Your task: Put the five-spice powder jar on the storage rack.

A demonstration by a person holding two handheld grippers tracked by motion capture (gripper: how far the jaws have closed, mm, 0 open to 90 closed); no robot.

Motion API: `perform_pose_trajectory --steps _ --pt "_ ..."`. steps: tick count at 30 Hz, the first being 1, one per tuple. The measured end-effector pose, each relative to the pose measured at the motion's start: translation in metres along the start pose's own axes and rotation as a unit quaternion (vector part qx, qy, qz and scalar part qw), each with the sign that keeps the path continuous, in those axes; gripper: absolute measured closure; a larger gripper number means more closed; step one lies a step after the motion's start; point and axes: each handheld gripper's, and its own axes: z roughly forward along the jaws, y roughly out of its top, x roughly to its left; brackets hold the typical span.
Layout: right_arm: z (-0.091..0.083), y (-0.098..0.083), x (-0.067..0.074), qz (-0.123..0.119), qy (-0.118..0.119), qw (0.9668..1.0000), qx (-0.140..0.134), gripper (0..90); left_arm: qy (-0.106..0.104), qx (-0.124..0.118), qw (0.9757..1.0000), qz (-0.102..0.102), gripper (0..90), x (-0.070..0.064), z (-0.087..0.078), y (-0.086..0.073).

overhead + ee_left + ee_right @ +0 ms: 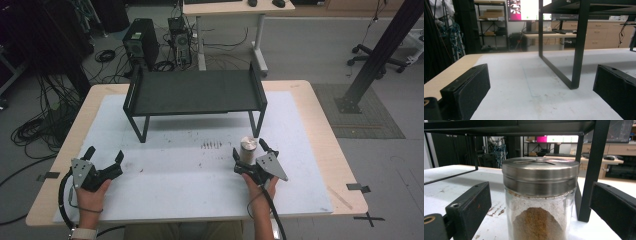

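A glass jar (248, 146) with a steel lid stands upright on the white mat, just in front of the black rack's right front leg (260, 122). In the right gripper view the jar (540, 177) holds brown powder. My right gripper (248, 151) is open, one jaw on each side of the jar, and the right gripper view (540, 205) shows gaps on both sides. My left gripper (105, 153) rests open near the mat's front left, and nothing lies between the jaws in the left gripper view (541, 85).
The black metal rack (195, 92) stands across the back of the mat (175, 185), and its left leg (577, 50) rises ahead of the left gripper. Brown smears (211, 145) mark the mat. Beyond the table are a computer tower (140, 45), cables and a desk (235, 10).
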Motion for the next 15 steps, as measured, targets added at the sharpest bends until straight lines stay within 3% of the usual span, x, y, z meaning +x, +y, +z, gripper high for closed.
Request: perform_pose_trajectory --steps 15 --pt "-0.0007 -0.0004 -0.0003 0.003 0.002 1.0 -0.004 3.3 0.001 0.0 1.0 0.0 1.1 0.0 0.0 0.0"
